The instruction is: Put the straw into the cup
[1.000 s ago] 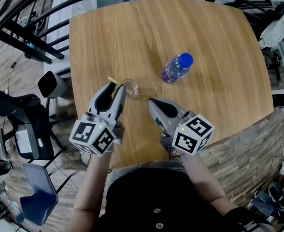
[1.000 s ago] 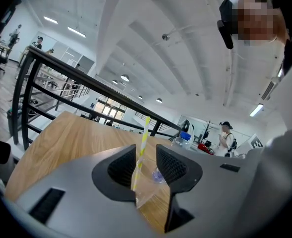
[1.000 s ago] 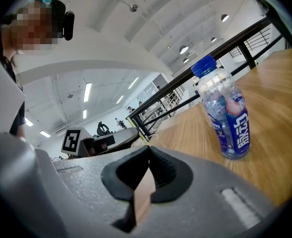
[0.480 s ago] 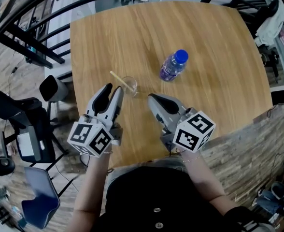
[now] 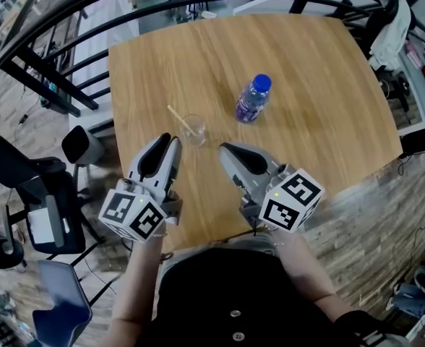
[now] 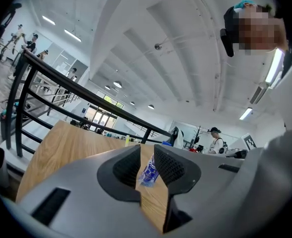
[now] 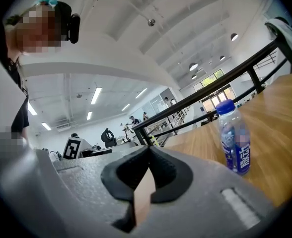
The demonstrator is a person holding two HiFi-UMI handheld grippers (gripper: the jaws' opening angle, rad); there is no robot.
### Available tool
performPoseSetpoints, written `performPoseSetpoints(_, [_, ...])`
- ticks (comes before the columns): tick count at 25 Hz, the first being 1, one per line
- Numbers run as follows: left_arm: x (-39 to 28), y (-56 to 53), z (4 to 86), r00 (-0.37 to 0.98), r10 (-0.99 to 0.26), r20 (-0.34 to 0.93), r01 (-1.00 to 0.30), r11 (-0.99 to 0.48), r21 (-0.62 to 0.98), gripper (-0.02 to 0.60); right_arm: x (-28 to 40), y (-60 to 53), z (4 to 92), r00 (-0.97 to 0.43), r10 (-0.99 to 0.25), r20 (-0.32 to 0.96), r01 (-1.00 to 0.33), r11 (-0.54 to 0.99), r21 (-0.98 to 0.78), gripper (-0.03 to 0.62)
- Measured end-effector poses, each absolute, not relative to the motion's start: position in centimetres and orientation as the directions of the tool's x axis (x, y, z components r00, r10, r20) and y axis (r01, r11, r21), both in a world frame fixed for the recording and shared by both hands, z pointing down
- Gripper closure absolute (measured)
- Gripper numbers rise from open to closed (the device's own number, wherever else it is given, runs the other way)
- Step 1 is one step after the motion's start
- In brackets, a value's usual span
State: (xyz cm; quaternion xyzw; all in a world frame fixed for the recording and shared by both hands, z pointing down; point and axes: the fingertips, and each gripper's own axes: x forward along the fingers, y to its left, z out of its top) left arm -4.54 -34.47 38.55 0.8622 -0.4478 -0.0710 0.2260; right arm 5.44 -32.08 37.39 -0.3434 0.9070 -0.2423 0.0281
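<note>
Straw (image 5: 178, 118) was already parked in the cup (image 5: 194, 131). Left gripper (image 5: 170, 141) (jaws just narrowed, nothing between) and right gripper (image 5: 223, 149) (closed, empty) were best eased away without the cup being bumped.

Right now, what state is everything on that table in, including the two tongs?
cup: upright, with the straw inside.
straw: in the cup, leaning tilted.
bottle: upright, blue cap on.
left tongs: open, jaws have just been closing, nothing between them.
right tongs: shut, empty.
</note>
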Motion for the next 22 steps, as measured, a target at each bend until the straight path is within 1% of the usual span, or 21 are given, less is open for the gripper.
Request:
performPoseSetpoints(2, [-4.4,-33.7,38.0,0.599,-0.798,0.068,-0.733,-0.513,0.447,0.505,5.1,-31.6,36.6,-0.762,-0.639,0.104,-0.611,0.656,-0.444,0.595])
performPoseSetpoints(6, [-4.1,-32.2,37.4,0.612,-0.789,0.061,-0.726,-0.529,0.439,0.523,5.0,-30.7,35.5,-0.761,-0.643,0.084,-0.609,0.664,-0.434,0.595])
performPoseSetpoints(12, [-3.5,-30.6,37.4,0.638,-0.767,0.073,-0.714,-0.553,0.430,0.543,4.5,-29.6,34.5,-0.767,-0.637,0.075,-0.607,0.683,-0.406,0.595])
performPoseSetpoints(17, [-3.2,-29.6,37.8,0.652,-0.755,0.073,-0.694,-0.556,0.457,0.549,3.9,-28.8,34.2,-0.776,-0.625,0.079,-0.600,0.695,-0.395,0.595])
performPoseSetpoints(22, [-2.8,-28.5,37.8,0.664,-0.741,0.100,-0.700,-0.569,0.432,0.558,3.4,-27.9,34.4,-0.788,-0.608,0.094,-0.591,0.707,-0.389,0.595])
